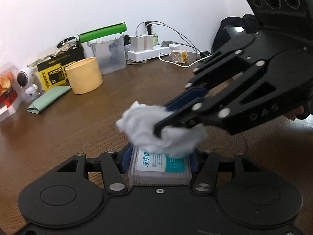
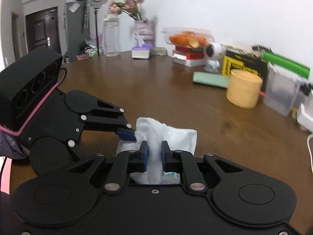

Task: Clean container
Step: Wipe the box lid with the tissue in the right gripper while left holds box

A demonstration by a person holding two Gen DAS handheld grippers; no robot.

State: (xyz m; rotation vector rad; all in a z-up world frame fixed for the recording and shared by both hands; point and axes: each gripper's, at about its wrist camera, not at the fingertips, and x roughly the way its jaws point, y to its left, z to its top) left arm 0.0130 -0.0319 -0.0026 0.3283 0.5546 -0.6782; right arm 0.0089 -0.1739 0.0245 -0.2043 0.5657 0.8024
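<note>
brown table [image 1: 78, 117], clear container [image 1: 159, 173] half hidden under white tissue [image 1: 156, 133]

A yellow cup [image 1: 84, 75] stands on the brown surface [image 1: 97, 113] at the upper left of the left view. Beside it lies a green cloth [image 1: 48, 99]. Behind are a yellow and black box [image 1: 56, 68], a little astronaut toy [image 1: 26, 84], a clear tub [image 1: 110, 55] and a white power strip [image 1: 152, 51].

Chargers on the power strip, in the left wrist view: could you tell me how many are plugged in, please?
2: a white charger and a beige charger, side by side on the power strip; others may be hidden.
</note>
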